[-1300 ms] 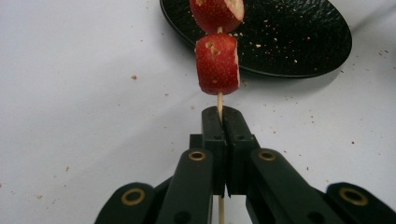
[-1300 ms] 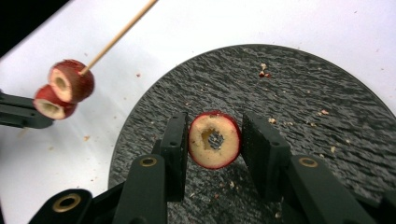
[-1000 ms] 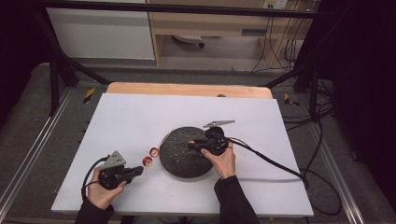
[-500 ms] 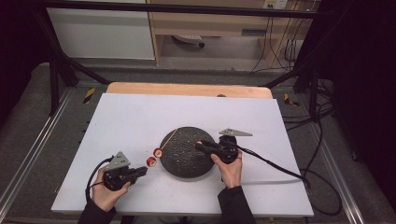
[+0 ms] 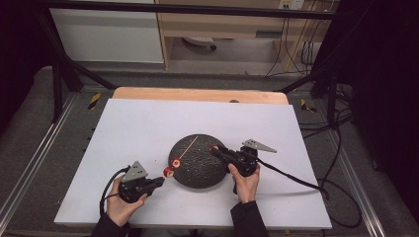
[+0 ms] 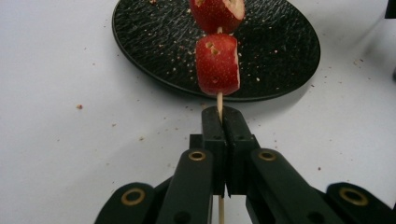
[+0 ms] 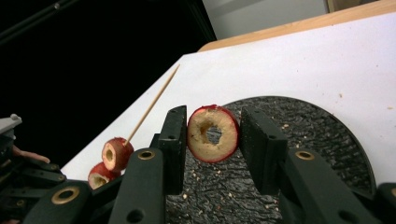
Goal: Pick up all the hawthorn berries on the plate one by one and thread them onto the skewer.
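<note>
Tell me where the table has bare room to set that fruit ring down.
Bare white table lies behind and left of the black plate, and to the right past the right gripper. The plate's centre is bare too. It is crowded at the plate's left rim, where the left gripper holds the skewer.

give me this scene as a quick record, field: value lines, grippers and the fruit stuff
left gripper: shut on skewer, held low beside the plate
skewer: thin wooden stick, free tip slanting up over the plate
fruit on skewer: two red cored pieces, threaded near the held end
right gripper: shut on fruit ring, above the plate
fruit ring: red skin, pale flesh, hole through the middle
plate: round, black, textured, scattered crumbs
table: white top, wooden edge at the far side
</note>
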A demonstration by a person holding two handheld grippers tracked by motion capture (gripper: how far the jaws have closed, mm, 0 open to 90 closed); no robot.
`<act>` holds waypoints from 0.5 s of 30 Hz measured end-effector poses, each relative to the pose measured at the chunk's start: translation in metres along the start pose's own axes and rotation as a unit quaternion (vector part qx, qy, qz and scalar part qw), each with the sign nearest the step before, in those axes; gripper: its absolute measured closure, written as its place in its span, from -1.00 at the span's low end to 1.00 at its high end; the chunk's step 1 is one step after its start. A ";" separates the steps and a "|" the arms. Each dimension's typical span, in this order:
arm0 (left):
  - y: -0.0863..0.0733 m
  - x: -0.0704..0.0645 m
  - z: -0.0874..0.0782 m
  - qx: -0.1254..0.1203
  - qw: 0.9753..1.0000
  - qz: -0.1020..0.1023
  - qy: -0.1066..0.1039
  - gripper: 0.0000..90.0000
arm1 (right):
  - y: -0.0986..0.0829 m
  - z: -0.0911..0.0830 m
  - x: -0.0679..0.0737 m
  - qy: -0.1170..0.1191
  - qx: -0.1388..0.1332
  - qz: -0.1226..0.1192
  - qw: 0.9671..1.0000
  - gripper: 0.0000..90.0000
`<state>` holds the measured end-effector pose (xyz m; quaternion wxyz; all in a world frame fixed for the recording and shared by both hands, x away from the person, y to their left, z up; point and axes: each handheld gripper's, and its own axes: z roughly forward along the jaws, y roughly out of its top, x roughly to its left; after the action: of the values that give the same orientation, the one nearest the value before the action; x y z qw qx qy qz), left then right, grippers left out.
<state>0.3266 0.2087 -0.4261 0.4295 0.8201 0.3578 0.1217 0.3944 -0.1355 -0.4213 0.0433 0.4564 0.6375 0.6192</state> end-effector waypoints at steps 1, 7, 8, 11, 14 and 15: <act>0.001 -0.001 0.000 -0.001 1.000 0.000 0.001 0.97 | 0.001 0.000 0.000 0.001 -0.003 0.000 1.000 0.40; 0.006 -0.006 0.002 -0.006 1.000 0.003 0.001 0.97 | 0.005 -0.002 0.001 0.003 -0.028 0.007 1.000 0.40; 0.006 -0.007 0.003 -0.005 1.000 0.004 0.001 0.97 | 0.006 -0.002 0.001 0.003 -0.033 0.009 0.999 0.40; 0.008 -0.010 0.005 -0.005 1.000 0.006 -0.001 0.97 | 0.009 -0.003 0.001 0.005 -0.046 0.013 0.999 0.40; 0.010 -0.012 0.008 -0.008 1.000 0.006 -0.001 0.97 | 0.012 -0.004 0.001 0.007 -0.058 0.020 0.998 0.40; 0.011 -0.013 0.008 -0.009 1.000 0.006 -0.001 0.97 | 0.013 -0.004 0.001 0.006 -0.063 0.022 0.998 0.40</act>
<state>0.3270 0.1909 -0.4215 0.4364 0.8185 0.3516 0.1261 0.3979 -0.1405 -0.4090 0.0540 0.4629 0.5874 0.6616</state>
